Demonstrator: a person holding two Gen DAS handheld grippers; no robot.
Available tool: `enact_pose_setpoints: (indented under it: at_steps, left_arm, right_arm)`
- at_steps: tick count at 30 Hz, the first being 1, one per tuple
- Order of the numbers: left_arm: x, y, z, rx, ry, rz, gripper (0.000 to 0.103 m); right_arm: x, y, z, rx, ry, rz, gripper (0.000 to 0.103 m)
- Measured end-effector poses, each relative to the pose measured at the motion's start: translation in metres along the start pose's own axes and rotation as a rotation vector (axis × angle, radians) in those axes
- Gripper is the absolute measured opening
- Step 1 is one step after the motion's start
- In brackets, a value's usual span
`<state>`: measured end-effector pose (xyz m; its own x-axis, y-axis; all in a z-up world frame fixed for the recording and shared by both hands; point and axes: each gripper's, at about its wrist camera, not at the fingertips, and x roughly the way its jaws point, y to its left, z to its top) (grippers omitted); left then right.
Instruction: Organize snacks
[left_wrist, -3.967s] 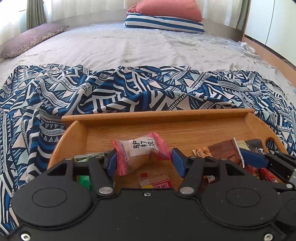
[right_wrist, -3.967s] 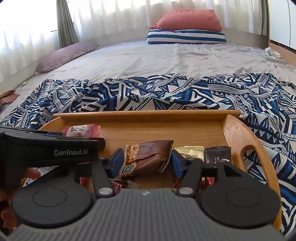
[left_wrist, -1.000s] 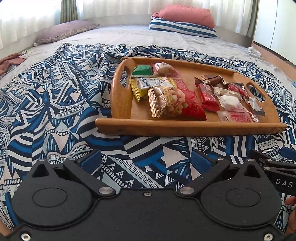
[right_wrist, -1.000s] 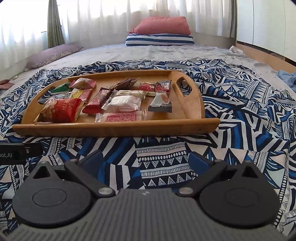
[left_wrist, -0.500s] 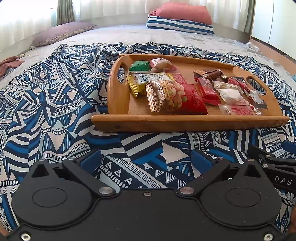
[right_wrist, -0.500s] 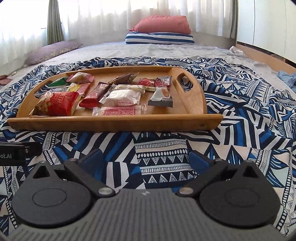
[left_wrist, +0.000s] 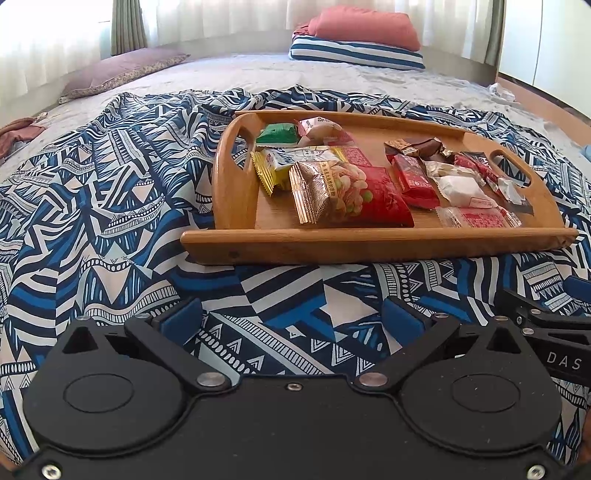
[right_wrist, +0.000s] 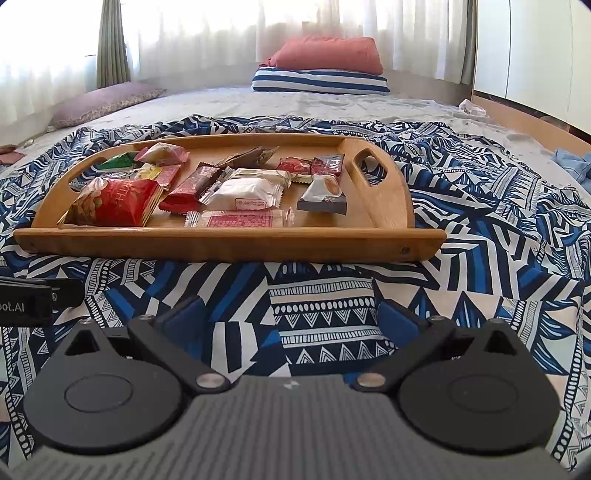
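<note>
A wooden tray (left_wrist: 369, 247) (right_wrist: 229, 243) lies on a blue patterned cloth and holds several snack packets. A big red and gold nut bag (left_wrist: 351, 194) (right_wrist: 114, 201) lies near its front left. A white packet (right_wrist: 243, 192), a pink packet (left_wrist: 321, 131), a green packet (left_wrist: 277, 134) and brown chocolate bars (left_wrist: 417, 146) lie further in. My left gripper (left_wrist: 291, 317) is open and empty, a short way in front of the tray. My right gripper (right_wrist: 288, 317) is open and empty, also in front of the tray.
The blue patterned cloth (left_wrist: 103, 206) covers a grey bed. A red pillow (right_wrist: 328, 55) on a striped pillow (right_wrist: 319, 83) lies at the far end. A purple pillow (left_wrist: 122, 72) lies far left. White cupboards (right_wrist: 535, 48) stand at right.
Four seconds ago each gripper was shut on a snack over the tray. Both are now open and empty. Over the last second both drifted slightly; the tray sits a little nearer.
</note>
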<state>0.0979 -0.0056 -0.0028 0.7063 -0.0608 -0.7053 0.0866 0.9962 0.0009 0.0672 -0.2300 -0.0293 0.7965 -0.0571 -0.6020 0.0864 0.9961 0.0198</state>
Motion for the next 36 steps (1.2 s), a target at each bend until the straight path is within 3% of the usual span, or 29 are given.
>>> enact_pose_setpoints:
  at_steps: [36]
  left_arm:
    - [0.0032,0.0014,-0.0003,0.010,-0.003,-0.002,0.103]
  right_arm:
    - [0.0004,0.0010,0.0002,-0.005,-0.002,-0.003,0.103]
